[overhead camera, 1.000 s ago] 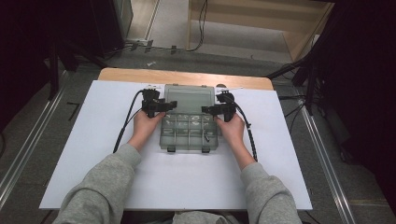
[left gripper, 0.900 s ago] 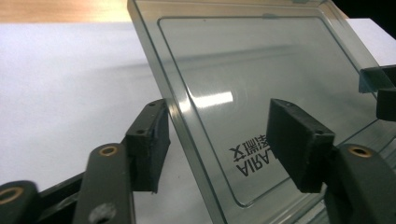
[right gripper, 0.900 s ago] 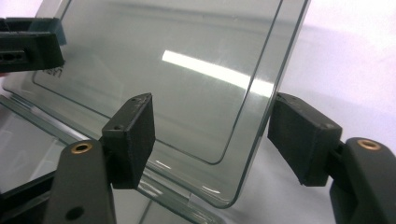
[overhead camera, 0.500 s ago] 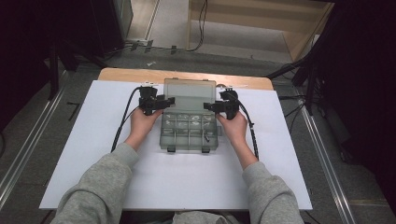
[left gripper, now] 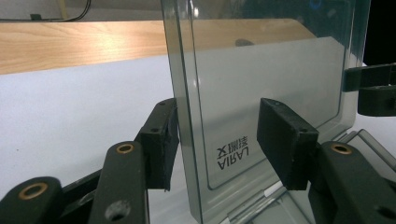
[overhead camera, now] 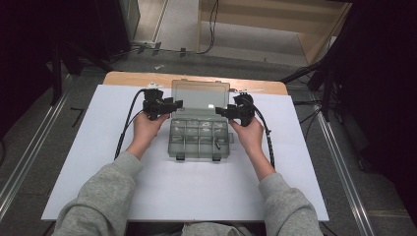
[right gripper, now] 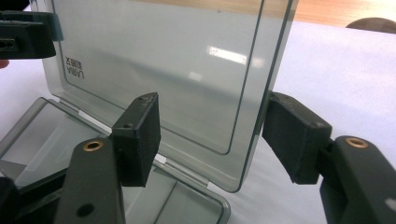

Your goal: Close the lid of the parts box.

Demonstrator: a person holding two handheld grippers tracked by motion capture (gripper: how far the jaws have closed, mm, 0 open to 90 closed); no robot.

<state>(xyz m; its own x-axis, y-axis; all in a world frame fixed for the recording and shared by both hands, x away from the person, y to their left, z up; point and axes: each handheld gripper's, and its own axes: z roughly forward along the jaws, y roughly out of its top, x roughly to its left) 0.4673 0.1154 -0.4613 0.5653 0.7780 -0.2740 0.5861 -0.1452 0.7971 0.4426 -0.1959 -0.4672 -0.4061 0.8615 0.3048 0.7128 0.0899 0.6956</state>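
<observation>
A clear grey compartment box (overhead camera: 199, 142) sits mid-table with its lid (overhead camera: 200, 96) raised nearly upright on the far hinge. My left gripper (overhead camera: 176, 104) straddles the lid's left edge. In the left gripper view the lid (left gripper: 261, 70) stands between the jaws of the left gripper (left gripper: 224, 140). One pad (left gripper: 159, 140) lies against the lid's back and the other stands apart. My right gripper (overhead camera: 221, 110) straddles the lid's right edge (right gripper: 261, 93), and the right gripper (right gripper: 212, 130) shows a gap at both pads. Both sets of jaws have just been closing, with the lid between them.
The box rests on a white sheet (overhead camera: 98, 162) over a wooden tabletop (overhead camera: 133, 77). Small parts lie in several of its compartments, and two latches (overhead camera: 180, 156) face the person. Cables (overhead camera: 129, 118) trail from both grippers. Dark floor and metal rails flank the table.
The lid has swung further up toward upright. Both hands have risen slightly with it, keeping the jaws around its side edges.
</observation>
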